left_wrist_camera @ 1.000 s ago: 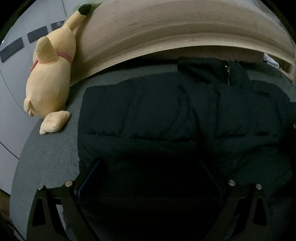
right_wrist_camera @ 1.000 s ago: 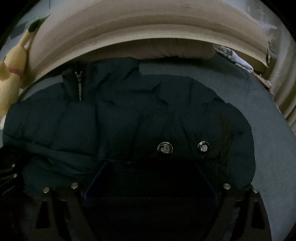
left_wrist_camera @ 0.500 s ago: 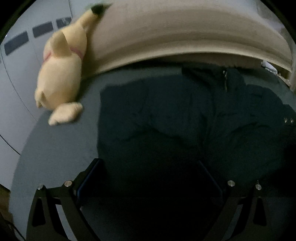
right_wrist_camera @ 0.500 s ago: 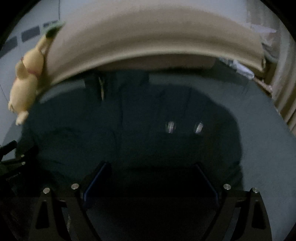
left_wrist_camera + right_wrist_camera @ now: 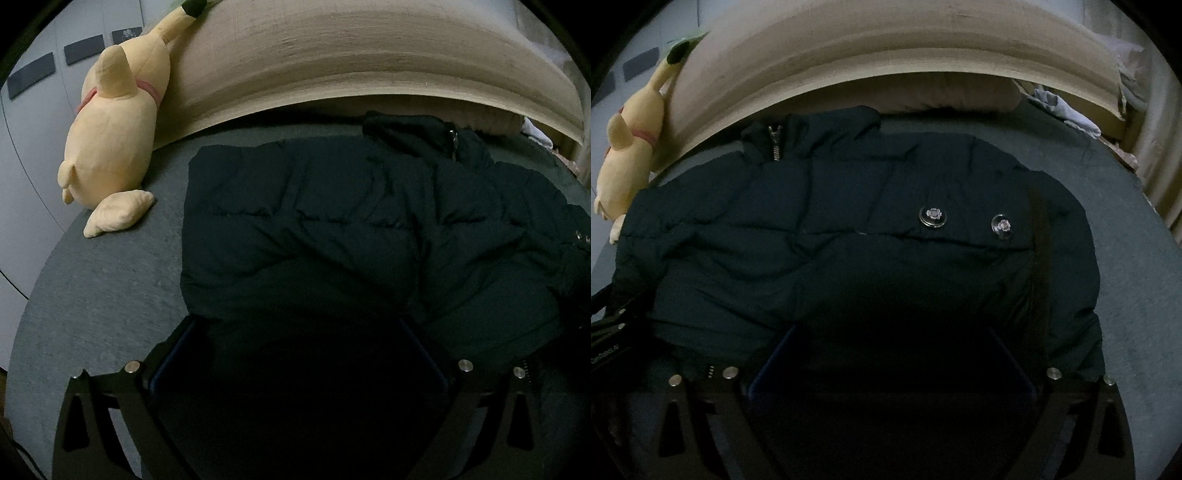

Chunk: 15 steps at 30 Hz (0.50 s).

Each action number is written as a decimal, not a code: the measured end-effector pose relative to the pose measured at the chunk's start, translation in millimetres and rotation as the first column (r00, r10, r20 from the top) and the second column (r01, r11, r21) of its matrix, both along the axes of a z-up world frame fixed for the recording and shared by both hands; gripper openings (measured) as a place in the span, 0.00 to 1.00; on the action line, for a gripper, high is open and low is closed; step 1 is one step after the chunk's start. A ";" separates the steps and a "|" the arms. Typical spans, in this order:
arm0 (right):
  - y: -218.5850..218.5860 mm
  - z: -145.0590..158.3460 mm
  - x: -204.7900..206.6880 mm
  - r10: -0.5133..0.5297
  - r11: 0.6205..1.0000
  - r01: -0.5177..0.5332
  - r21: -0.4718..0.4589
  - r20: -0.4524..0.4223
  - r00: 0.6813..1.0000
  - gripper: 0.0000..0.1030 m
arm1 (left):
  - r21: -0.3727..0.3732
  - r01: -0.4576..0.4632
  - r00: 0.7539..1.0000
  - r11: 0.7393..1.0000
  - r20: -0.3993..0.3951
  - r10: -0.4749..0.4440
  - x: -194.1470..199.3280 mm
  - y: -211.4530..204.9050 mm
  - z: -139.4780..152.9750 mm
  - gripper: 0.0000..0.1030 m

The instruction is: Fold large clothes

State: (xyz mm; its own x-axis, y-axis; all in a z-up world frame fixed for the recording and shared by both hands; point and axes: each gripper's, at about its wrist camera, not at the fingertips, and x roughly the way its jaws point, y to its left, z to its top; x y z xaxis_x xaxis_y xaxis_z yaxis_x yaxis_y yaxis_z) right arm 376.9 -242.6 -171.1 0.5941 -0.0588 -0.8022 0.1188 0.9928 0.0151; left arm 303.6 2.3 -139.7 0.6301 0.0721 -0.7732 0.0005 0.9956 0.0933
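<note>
- My right gripper [image 5: 890, 354] has its jaws spread wide; they have just been opening, and although the near hem of the dark puffer jacket [image 5: 849, 236] lies between them, the pads pinch nothing.
- My left gripper [image 5: 295, 354] also stands with its jaws spread over the jacket's near hem; nothing looks gripped, though that part is very dark.
- The jacket lies flat across the middle of the bed [image 5: 103, 295], collar and zipper [image 5: 775, 142] toward the headboard [image 5: 369, 66], two snap buttons [image 5: 933, 216] showing on its right side.
- I judge one fold just released, with the next grasp not yet begun.
- Next I need both jaws to close on the near hem and carry it toward the collar, keeping clear of the plush toy [image 5: 114, 140] at the bed's far left corner.
</note>
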 end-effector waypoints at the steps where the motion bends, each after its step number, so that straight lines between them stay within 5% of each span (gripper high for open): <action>1: -0.7 -0.5 1.6 0.000 1.000 0.000 -0.001 -0.002 1.000 0.98 | 0.005 0.000 1.000 1.000 0.001 0.000 2.1 0.1 -1.7 1.00; 7: -4.7 12.2 2.9 -0.007 1.000 0.007 0.021 -0.024 1.000 0.98 | 0.002 0.012 1.000 1.000 -0.001 -0.012 -1.6 3.3 7.7 1.00; 11: -40.4 52.1 -29.7 -0.037 0.989 0.018 0.148 0.127 0.991 0.99 | -0.089 0.026 0.996 0.996 0.082 -0.019 -16.5 36.5 35.7 1.00; 15: -104.4 68.8 -45.1 -0.196 0.959 0.150 0.240 0.183 0.963 0.99 | -0.197 -0.097 0.991 0.976 0.074 0.114 -3.5 91.5 45.5 1.00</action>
